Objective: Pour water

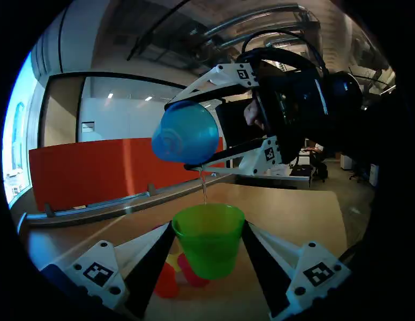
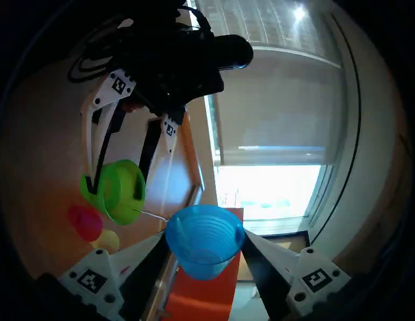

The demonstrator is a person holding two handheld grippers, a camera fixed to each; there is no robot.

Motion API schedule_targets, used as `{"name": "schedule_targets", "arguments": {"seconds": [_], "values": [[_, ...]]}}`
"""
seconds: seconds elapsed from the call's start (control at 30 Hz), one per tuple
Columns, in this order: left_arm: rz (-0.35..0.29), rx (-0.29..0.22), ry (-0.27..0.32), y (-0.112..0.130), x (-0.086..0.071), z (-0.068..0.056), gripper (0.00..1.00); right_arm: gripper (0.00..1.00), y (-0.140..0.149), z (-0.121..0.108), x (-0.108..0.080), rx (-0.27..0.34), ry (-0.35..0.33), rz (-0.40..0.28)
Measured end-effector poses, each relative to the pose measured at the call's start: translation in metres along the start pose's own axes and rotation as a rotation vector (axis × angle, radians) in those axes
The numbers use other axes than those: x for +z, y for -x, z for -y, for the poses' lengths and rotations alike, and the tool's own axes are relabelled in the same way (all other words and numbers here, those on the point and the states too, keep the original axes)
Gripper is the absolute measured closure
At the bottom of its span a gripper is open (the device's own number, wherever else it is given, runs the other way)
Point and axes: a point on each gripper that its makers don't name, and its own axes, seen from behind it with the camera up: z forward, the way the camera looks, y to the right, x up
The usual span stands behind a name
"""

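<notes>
The left gripper view sits close behind the green cup [image 1: 209,238] and looks level across the table [image 1: 293,208] toward an orange partition [image 1: 89,171]. The right gripper view looks from higher than the green cup, rolled sideways so the table stands at its left, with the blue cup [image 2: 203,241] nearest. Both views share the green cup, the blue cup and the table.

wooden table [image 1: 293,208] | orange partition [image 1: 100,171] | bright window [image 2: 266,192] | possibly office chairs [image 1: 362,172]

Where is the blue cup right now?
In the left gripper view, the blue cup is upper centre, held tipped by the right gripper just above the green cup, with a thin stream of water falling into that cup.
</notes>
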Motion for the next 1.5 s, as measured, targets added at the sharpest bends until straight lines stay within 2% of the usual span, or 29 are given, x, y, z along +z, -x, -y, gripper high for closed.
{"name": "schedule_targets", "arguments": {"seconds": [0.9,1.5], "values": [[-0.004,0.0,0.0,-0.0021,-0.0002,-0.0005,0.13,0.09,0.0043,-0.0043,0.0052,-0.019,0.005,-0.011],[-0.006,0.0,0.0,-0.0047,-0.0002,-0.0006,0.13,0.09,0.0029,-0.004,0.0046,-0.056,0.004,-0.012]]}}
